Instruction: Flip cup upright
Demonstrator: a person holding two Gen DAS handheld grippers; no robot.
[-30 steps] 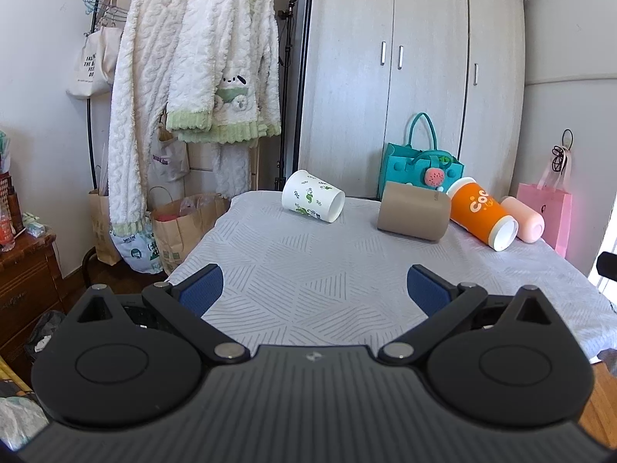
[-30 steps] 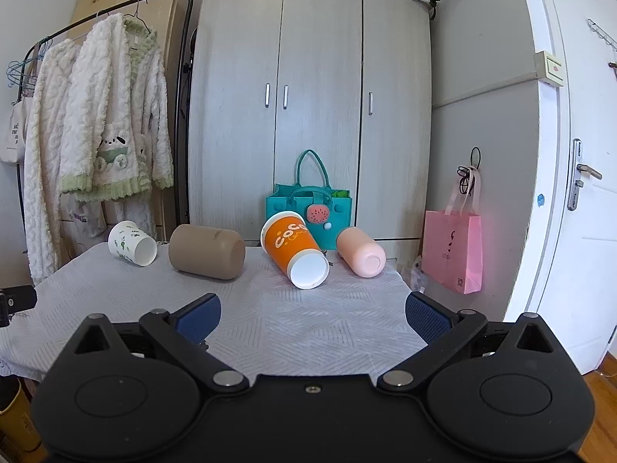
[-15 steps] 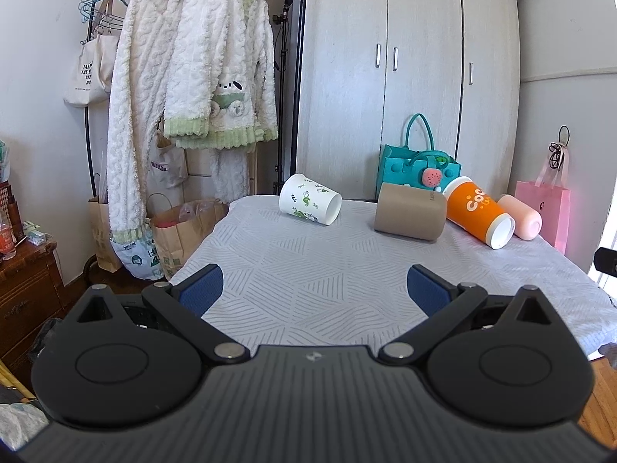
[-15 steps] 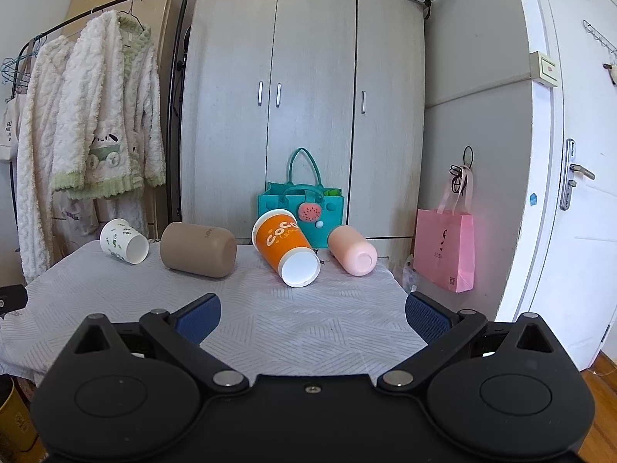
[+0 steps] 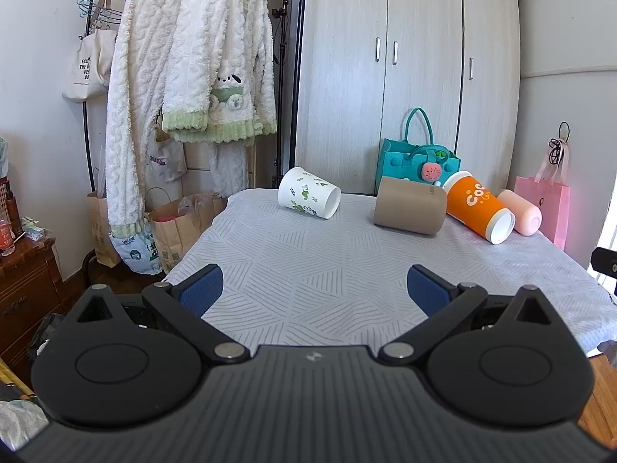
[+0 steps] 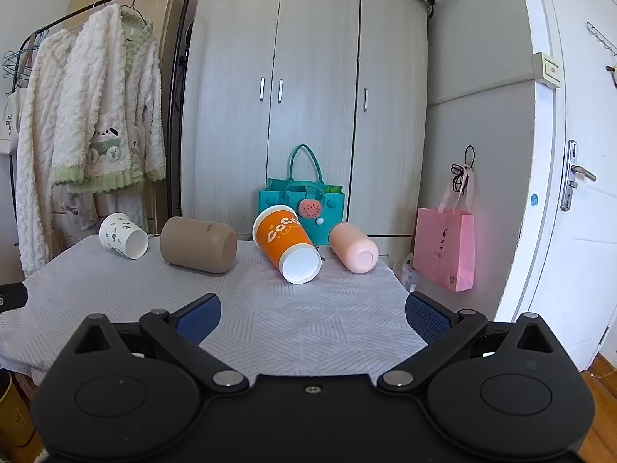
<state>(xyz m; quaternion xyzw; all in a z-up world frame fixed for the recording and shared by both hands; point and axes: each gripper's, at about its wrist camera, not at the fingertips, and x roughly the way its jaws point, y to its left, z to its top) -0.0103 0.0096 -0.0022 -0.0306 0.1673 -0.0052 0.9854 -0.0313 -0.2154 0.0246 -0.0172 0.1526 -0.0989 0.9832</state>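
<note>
Several cups lie on their sides along the far edge of a table with a grey patterned cloth (image 5: 327, 270): a white cup with green leaf prints (image 5: 308, 197) (image 6: 122, 235), a tan cup (image 5: 409, 205) (image 6: 198, 245), an orange cup (image 5: 478, 206) (image 6: 287, 243) and a pink cup (image 5: 520, 212) (image 6: 353, 247). My left gripper (image 5: 314, 293) is open and empty over the near part of the table. My right gripper (image 6: 312, 314) is open and empty, short of the orange cup.
A teal bag (image 6: 304, 200) stands behind the cups against a wardrobe (image 6: 304, 96). A pink bag (image 6: 443, 250) hangs at the right by a white door. A clothes rack with fleece robes (image 5: 185, 96) and paper bags (image 5: 181, 223) stands left of the table.
Both grippers have shifted slightly; the cups sit a little lower and closer in the right view. Nothing was grasped or moved on the table.
</note>
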